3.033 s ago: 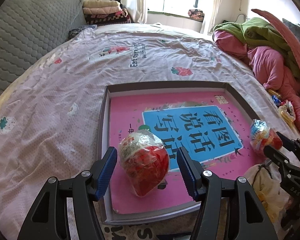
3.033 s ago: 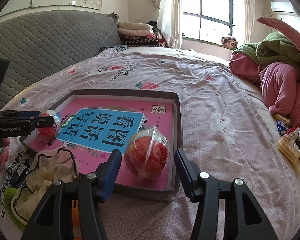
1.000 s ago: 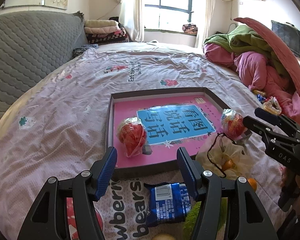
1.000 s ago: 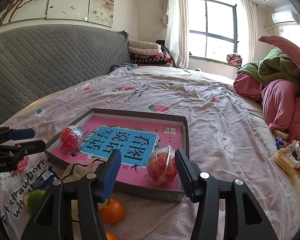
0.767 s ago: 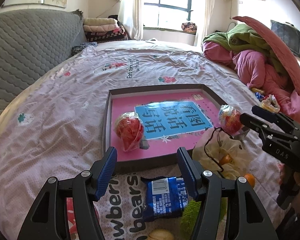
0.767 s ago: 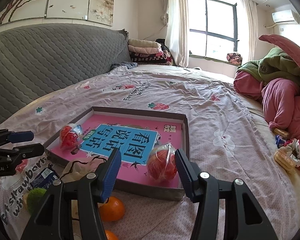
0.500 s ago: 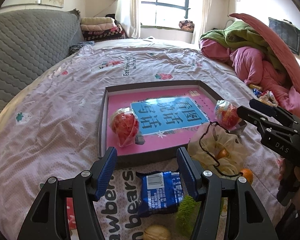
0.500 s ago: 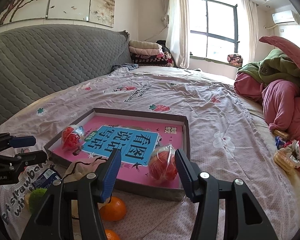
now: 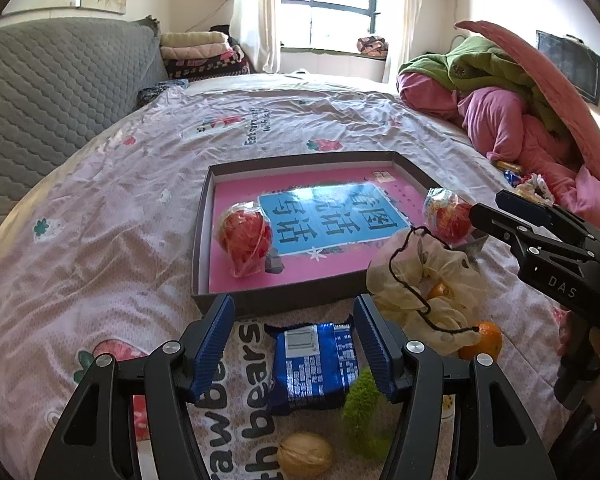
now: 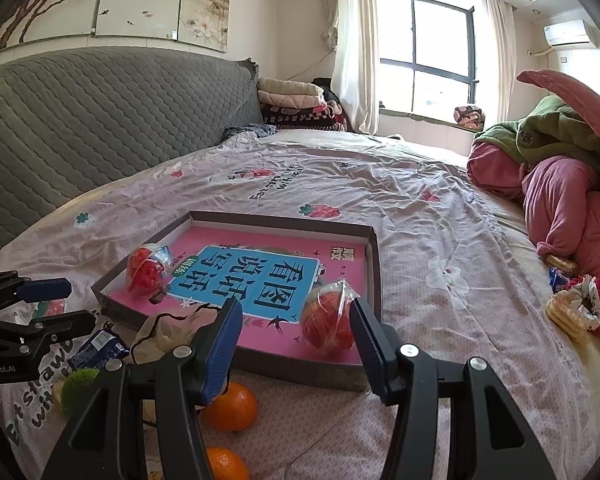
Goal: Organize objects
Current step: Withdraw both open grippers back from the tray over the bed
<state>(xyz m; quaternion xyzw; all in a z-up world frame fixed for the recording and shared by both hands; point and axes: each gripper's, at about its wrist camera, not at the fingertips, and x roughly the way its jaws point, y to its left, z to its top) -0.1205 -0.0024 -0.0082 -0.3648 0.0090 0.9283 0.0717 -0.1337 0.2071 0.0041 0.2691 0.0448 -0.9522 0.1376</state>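
A shallow dark grey box [image 9: 204, 240] lies on the bed with a pink and blue book inside it. Two red fruits wrapped in clear plastic rest in it, one at the left [image 9: 244, 236] [image 10: 146, 270] and one at the near right corner [image 9: 446, 218] [image 10: 328, 320]. My left gripper [image 9: 294, 312] is open, short of the box, hovering above a blue snack packet [image 9: 316, 364]. My right gripper [image 10: 296, 314] is open and empty, held back from the box with the right fruit showing between its fingers. Each gripper shows in the other's view, left [image 10: 40, 308] and right [image 9: 540, 232].
A cream drawstring bag [image 9: 416, 280] lies in front of the box with oranges [image 10: 230, 406] beside it. A green fuzzy thing [image 9: 364, 400] and a walnut [image 9: 304, 456] lie close by. Pink and green bedding [image 10: 560, 200] is heaped at the right, with snacks [image 10: 572, 308] at its foot.
Three seconds ago each gripper stood close around a wrapped fruit in the box; both have drawn back and the fruits stay there. Over the last second the left drifted back slightly; the right kept still.
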